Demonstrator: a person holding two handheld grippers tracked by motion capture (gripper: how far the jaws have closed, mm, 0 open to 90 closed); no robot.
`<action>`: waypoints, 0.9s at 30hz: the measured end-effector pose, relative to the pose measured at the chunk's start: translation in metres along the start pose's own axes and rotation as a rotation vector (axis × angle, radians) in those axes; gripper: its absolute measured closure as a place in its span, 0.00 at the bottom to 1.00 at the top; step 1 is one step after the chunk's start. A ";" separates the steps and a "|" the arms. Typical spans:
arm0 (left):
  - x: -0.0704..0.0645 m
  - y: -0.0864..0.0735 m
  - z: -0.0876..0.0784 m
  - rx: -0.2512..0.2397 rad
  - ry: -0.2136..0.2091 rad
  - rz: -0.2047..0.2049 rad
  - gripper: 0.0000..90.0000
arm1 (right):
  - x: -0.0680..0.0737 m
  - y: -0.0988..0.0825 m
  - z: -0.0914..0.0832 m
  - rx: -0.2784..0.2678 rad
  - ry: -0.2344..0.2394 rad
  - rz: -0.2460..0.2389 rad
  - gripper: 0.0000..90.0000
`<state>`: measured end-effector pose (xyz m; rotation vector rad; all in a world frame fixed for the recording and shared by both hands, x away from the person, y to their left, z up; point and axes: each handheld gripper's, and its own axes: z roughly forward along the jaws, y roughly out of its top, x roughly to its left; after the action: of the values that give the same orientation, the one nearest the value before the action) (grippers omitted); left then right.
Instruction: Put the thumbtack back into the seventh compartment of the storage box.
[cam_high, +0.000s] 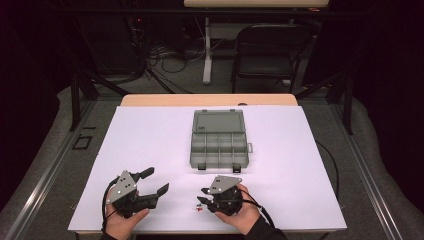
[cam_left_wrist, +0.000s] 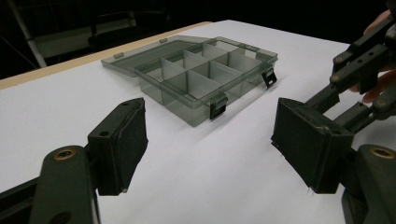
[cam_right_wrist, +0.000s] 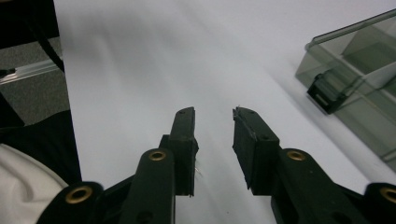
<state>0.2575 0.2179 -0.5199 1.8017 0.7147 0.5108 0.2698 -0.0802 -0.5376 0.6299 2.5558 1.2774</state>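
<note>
One clear box sits open at the middle of the white sheet, lid flat at 12 o'clock, eight compartments. Two grippers: the left gripper rests at 7 o'clock, jaws spread wide with nothing between them. The right gripper sits at 6 o'clock, jaws parted narrowly, bare sheet between them. A few tiny coloured bits lie at its tip, too small to count. The wooden table stands in a dark room; one chair behind.
</note>
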 end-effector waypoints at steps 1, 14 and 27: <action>0.000 0.000 0.000 0.000 0.001 -0.002 0.29 | 0.001 0.000 0.002 0.009 0.004 -0.003 0.79; 0.002 0.000 -0.001 0.002 0.003 -0.011 0.29 | 0.006 -0.010 0.021 0.095 0.029 -0.016 0.85; 0.003 -0.001 -0.001 0.004 0.007 -0.016 0.29 | 0.004 -0.012 0.024 0.119 0.040 0.006 0.92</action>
<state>0.2588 0.2206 -0.5201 1.7971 0.7348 0.5063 0.2720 -0.0673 -0.5617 0.6411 2.6802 1.1568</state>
